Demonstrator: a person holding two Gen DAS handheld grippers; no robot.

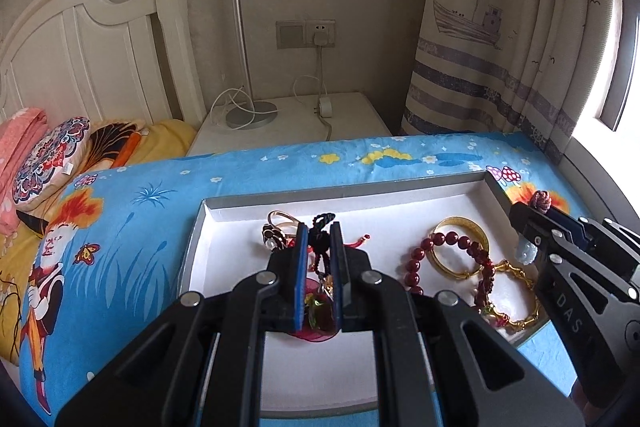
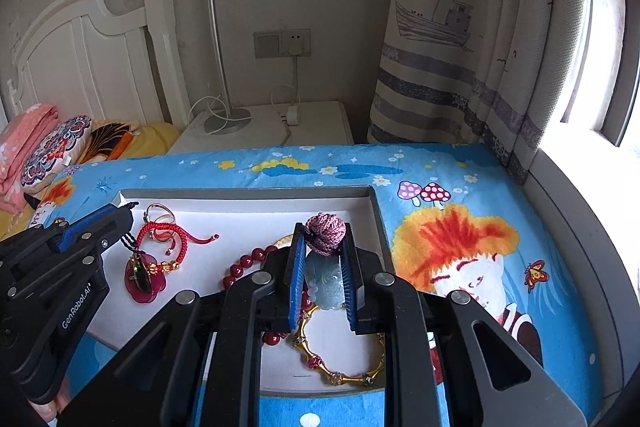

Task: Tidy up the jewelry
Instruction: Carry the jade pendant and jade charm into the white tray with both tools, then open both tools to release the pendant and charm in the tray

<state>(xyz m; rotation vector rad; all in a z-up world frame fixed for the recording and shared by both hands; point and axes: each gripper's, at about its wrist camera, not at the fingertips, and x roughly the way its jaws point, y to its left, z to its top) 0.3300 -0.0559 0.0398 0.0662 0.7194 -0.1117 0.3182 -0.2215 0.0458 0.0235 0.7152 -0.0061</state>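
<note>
Jade pendant (image 2: 326, 281) pinched in right gripper (image 2: 322, 251) above tray (image 2: 248, 193)

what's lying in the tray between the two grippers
In the right wrist view, a red braided cord bracelet lies between the left hand-held gripper and right hand-held gripper.

Pale jade pendant (image 2: 327, 283) under pink knot hangs above white tray (image 2: 248, 215) holding red-bead bracelet (image 1: 440, 255).
</note>
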